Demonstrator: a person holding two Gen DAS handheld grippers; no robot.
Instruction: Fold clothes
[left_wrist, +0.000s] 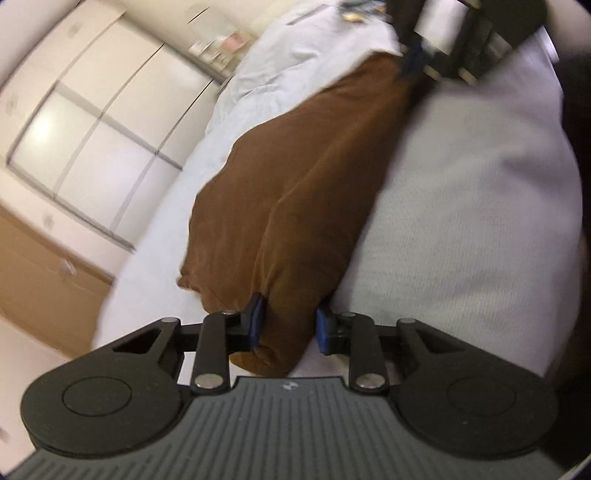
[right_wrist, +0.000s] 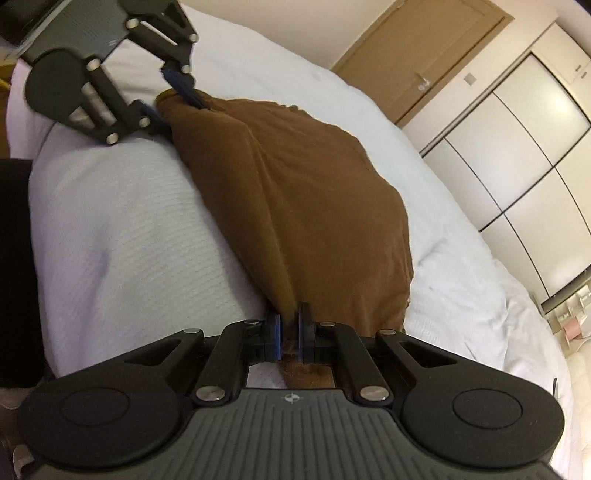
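Observation:
A brown garment (left_wrist: 295, 192) hangs stretched in a folded band over the white bed (left_wrist: 461, 221). My left gripper (left_wrist: 289, 328) is shut on its near end, thick cloth bunched between the blue pads. In that view the right gripper (left_wrist: 415, 64) holds the far end at the top right. From the right wrist, the brown garment (right_wrist: 314, 203) runs up from my right gripper (right_wrist: 290, 334), whose pads pinch its folded edge. The left gripper (right_wrist: 168, 99) grips the opposite corner at the top left. The cloth sags onto the bed (right_wrist: 129, 240) along its lower edge.
A wardrobe with pale sliding doors (left_wrist: 92, 129) (right_wrist: 517, 147) stands past the bed. A wooden door (right_wrist: 417, 55) is beside it. A rumpled pale duvet (left_wrist: 295, 55) lies at the bed's far end, near a small shelf of items (left_wrist: 221, 44). A dark sleeve (right_wrist: 14, 258) edges the view.

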